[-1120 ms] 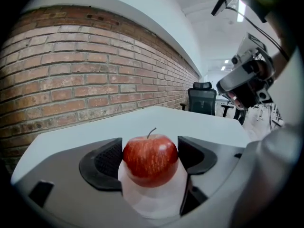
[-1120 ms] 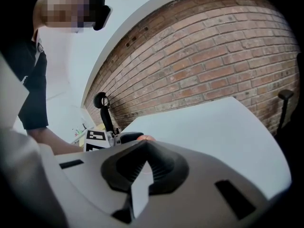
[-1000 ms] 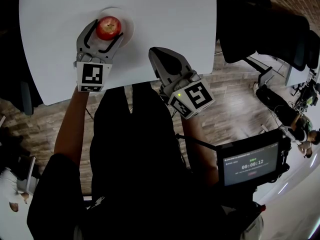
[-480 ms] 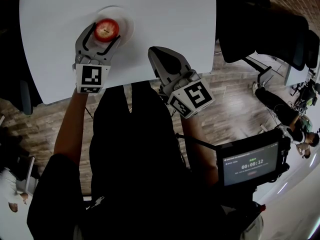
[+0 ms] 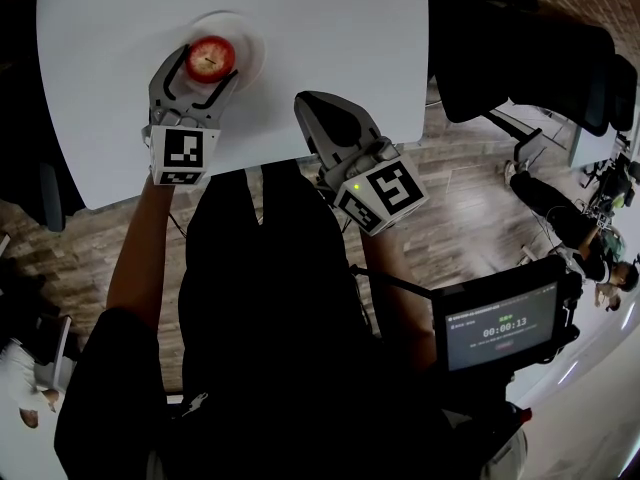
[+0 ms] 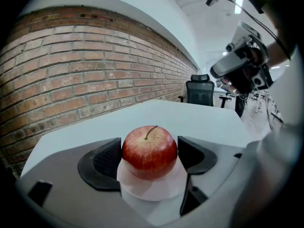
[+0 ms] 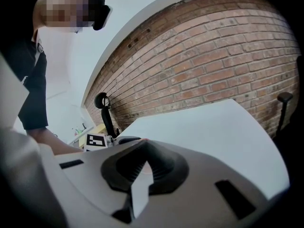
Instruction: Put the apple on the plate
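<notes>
A red apple (image 5: 210, 58) rests on a small white plate (image 5: 252, 46) at the far left of the white table (image 5: 330, 28). My left gripper (image 5: 210, 61) reaches in from the near side with a jaw on each side of the apple. In the left gripper view both black pads (image 6: 107, 163) press against the apple (image 6: 149, 151), which sits upright, stem up, on the plate (image 6: 152, 193). The left gripper (image 6: 149, 152) is shut on the apple. My right gripper (image 5: 312, 108) hovers over the table's near edge, shut and empty, its fingertips meeting in the right gripper view (image 7: 145, 152).
A brick wall (image 6: 71, 80) runs along the table's far side. A black office chair (image 6: 199, 91) stands beyond the table's end. Another chair (image 5: 520, 58) and wood floor lie to the right, and a screen with a timer (image 5: 500, 328) hangs at the person's waist.
The left gripper and apple have edged slightly left over the plate. The right gripper has stayed in place, still shut.
</notes>
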{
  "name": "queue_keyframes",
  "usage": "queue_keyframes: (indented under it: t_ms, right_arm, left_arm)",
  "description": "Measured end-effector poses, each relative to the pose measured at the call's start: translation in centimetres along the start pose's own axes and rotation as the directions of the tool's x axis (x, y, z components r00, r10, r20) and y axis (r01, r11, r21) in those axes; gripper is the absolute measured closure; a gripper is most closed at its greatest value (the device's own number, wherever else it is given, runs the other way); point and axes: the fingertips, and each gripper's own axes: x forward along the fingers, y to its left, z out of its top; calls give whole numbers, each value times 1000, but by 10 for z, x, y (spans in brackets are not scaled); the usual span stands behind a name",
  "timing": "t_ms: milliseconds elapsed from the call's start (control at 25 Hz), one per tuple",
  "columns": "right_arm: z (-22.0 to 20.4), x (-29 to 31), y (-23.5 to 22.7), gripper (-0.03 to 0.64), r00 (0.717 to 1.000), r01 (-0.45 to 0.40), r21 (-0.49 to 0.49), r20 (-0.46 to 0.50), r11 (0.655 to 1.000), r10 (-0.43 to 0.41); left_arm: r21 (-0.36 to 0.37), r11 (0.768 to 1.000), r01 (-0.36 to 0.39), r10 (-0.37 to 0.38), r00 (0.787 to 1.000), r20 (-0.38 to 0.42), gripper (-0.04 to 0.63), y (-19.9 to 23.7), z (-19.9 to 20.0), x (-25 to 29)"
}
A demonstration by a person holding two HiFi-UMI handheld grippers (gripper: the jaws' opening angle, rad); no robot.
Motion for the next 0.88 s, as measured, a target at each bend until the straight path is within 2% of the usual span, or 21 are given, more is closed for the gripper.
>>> queue_keyframes:
  t_ms: [200, 400, 760, 800, 880]
  right_arm:
    - [3, 1, 1, 614, 1000, -3, -5, 6, 1000, 3]
    - [11, -12, 6, 614, 1000, -4, -14, 25, 1000, 4]
    - [24, -18, 16, 614, 998, -13, -39, 59, 999, 15]
    - [27, -20, 18, 614, 998, -16, -44, 66, 999, 19]
    - [36, -24, 21, 614, 996, -22, -54, 84, 998, 27]
  left_arm:
    - [-2, 1000, 8, -8, 1000, -7, 232, 0, 0, 1]
    - [8, 1000, 8, -8, 1000, -7, 195, -7, 11, -5]
    - [11, 1000, -17, 17, 1000, 27, 192, 1, 33, -26]
    - [3, 1000, -23, 23, 999, 34, 195, 1, 38, -30]
    - [-1, 999, -45, 45, 998, 46, 272, 3, 52, -39]
